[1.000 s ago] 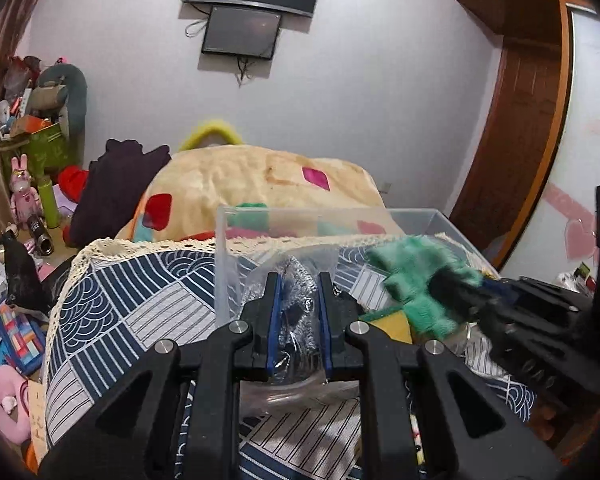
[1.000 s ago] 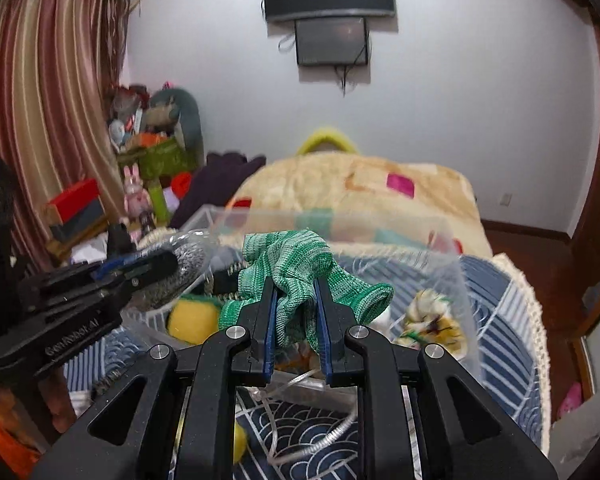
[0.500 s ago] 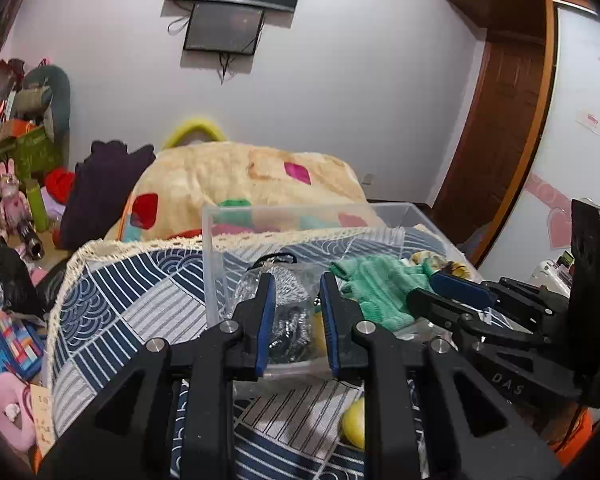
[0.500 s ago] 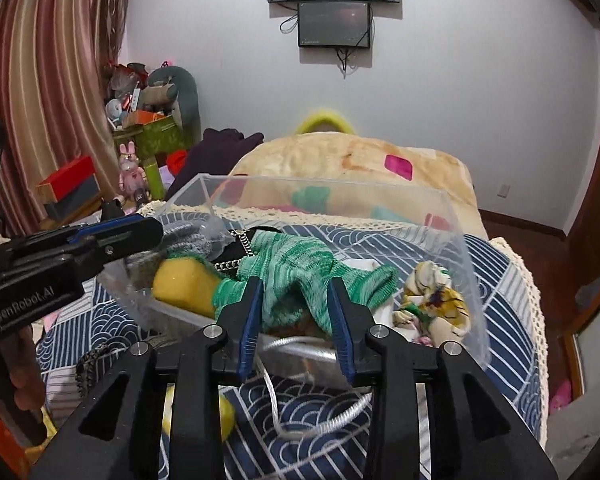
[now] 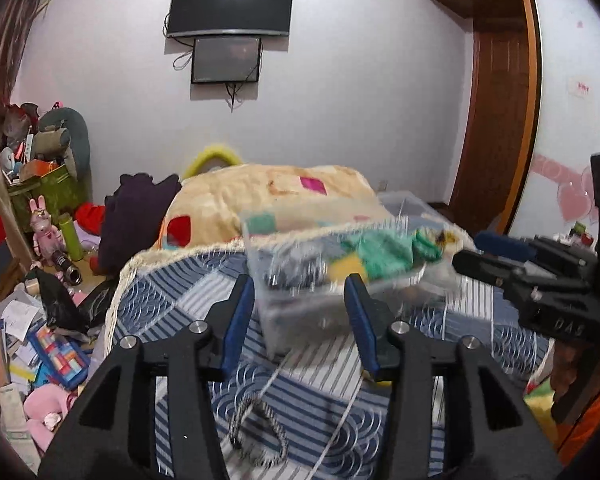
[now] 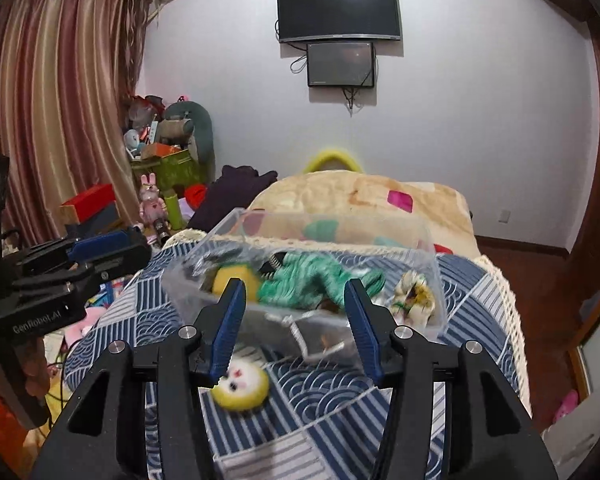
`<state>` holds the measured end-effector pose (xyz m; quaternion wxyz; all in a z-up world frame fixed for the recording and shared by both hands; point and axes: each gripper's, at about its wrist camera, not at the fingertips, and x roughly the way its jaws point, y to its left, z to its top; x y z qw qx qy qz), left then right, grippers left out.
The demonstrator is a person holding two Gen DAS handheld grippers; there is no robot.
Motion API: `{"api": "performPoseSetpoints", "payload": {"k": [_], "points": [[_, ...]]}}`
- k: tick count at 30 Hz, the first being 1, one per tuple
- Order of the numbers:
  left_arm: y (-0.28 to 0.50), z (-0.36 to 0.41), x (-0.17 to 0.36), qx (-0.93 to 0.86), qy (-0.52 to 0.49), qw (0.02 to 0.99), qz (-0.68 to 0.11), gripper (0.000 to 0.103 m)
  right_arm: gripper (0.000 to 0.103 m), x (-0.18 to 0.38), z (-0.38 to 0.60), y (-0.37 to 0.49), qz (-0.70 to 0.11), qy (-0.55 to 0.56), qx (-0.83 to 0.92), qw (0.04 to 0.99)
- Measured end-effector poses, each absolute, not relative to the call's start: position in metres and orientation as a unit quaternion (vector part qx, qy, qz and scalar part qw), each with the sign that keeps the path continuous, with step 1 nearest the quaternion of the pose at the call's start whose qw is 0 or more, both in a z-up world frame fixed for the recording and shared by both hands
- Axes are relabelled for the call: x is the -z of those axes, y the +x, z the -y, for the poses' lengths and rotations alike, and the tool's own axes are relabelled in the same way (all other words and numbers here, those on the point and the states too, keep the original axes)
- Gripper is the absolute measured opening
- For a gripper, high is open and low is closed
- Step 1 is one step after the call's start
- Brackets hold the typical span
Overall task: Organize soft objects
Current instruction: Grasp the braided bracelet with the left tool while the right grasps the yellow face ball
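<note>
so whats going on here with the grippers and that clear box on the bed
A person holding two grippers is sorting soft things into a clear plastic bin on the blue patterned bedspread. The green knitted glove lies inside the bin, beside a yellow sponge-like piece and a small patterned cloth item. The right gripper and the left gripper are both open and hold nothing. A yellow plush face toy lies on the bedspread in front of the bin, not yet put away.
</note>
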<state>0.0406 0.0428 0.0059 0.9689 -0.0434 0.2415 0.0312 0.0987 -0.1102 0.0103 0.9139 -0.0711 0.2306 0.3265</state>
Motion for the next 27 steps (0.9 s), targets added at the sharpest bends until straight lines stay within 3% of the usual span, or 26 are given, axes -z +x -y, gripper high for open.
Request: {"api": "performPoseSetpoints", "payload": {"k": [4, 7, 21, 26, 27], "points": [[0.025, -0.049, 0.018, -0.03, -0.07, 0.963, -0.258, 0.055, 0.048, 0.005, 0.109, 0.092, -0.245, -0.071, -0.333, 0.908], [0.019, -0.052, 0.035, -0.042, -0.076, 0.958, -0.272, 0.056, 0.052, 0.018, 0.103, 0.091, -0.26, -0.073, -0.34, 0.901], [0.027, -0.074, 0.096, -0.083, -0.089, 0.937, -0.327, 0.057, 0.052, 0.066, 0.071, 0.103, -0.329, -0.086, -0.35, 0.873], [0.027, -0.075, 0.106, -0.084, -0.091, 0.936, -0.328, 0.053, 0.052, 0.076, 0.071, 0.104, -0.347, -0.078, -0.358, 0.863], [0.027, -0.074, 0.106, -0.081, -0.091, 0.937, -0.327, 0.047, 0.051, 0.077, 0.07, 0.103, -0.348, -0.077, -0.36, 0.862]]}}
